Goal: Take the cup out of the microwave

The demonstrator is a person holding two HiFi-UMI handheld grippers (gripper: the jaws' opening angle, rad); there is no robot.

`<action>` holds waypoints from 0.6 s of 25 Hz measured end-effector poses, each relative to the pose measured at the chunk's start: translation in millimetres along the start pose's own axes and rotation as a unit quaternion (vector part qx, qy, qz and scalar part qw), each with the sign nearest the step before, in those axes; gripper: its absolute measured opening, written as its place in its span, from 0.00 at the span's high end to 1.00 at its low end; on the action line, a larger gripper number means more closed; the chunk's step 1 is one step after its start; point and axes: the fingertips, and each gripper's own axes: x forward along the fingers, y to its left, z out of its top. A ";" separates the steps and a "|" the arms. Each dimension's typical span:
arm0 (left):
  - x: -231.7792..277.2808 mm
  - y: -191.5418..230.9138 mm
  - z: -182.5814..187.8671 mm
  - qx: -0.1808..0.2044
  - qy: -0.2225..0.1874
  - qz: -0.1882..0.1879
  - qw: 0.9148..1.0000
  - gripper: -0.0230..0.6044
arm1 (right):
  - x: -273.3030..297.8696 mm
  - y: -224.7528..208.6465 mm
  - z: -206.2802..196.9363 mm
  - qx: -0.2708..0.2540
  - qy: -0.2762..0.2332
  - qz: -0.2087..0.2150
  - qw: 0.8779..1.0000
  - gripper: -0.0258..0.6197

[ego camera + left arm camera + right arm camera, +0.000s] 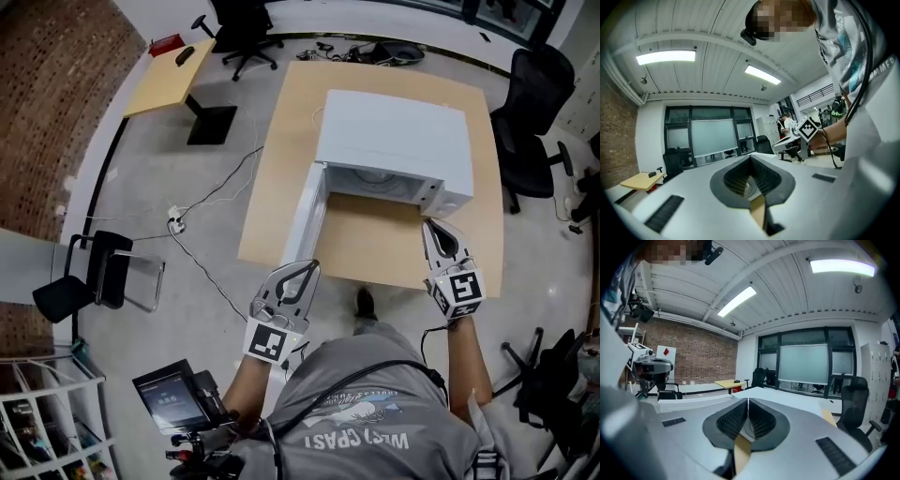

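Note:
A white microwave (394, 141) stands on a wooden table (375, 248), and its door (307, 220) hangs open to the left. Its cavity (375, 178) shows only as a narrow strip, and I see no cup in any view. My left gripper (312, 266) is shut and empty, just off the table's near edge beside the open door. My right gripper (429, 223) is also shut and empty, over the table in front of the microwave's right corner. In the left gripper view the jaws (751, 157) meet at their tips; in the right gripper view the jaws (748, 399) do the same.
Black office chairs (530, 122) stand right of the table, and another (242, 28) behind it. A yellow desk (169, 75) is at the far left. A power strip and cable (175, 221) lie on the floor. A black chair (89, 281) and shelves (47, 422) are at the left.

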 end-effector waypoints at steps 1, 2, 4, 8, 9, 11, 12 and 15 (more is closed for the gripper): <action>7.6 3.8 -3.1 -0.003 0.007 0.004 1.000 0.92 | 16.5 -4.6 -7.5 0.003 0.005 0.007 1.000 0.94; 13.8 6.9 -5.6 -0.007 0.012 0.008 1.000 0.92 | 31.4 -8.0 -15.4 0.006 0.012 0.013 1.000 0.94; 21.8 12.5 -10.8 -0.014 0.022 0.017 1.000 0.92 | 57.9 -10.8 -30.1 0.009 0.025 0.029 0.999 0.94; 34.1 28.9 -23.7 -0.026 0.046 0.033 0.998 0.92 | 104.8 -15.1 -53.3 0.010 0.052 0.054 0.997 0.94; 38.2 32.5 -27.0 -0.029 0.052 0.036 0.998 0.92 | 115.4 -17.6 -59.1 0.010 0.058 0.058 0.997 0.94; 47.3 37.9 -34.0 -0.034 0.065 0.041 0.996 0.92 | 135.0 -22.8 -72.8 0.011 0.073 0.066 0.995 0.94; 52.1 39.8 -37.6 -0.037 0.071 0.043 0.996 0.92 | 143.8 -25.5 -81.2 0.011 0.080 0.069 0.994 0.94; 66.7 44.7 -46.5 -0.047 0.084 0.049 0.994 0.92 | 167.2 -32.4 -108.1 0.009 0.102 0.078 0.992 0.94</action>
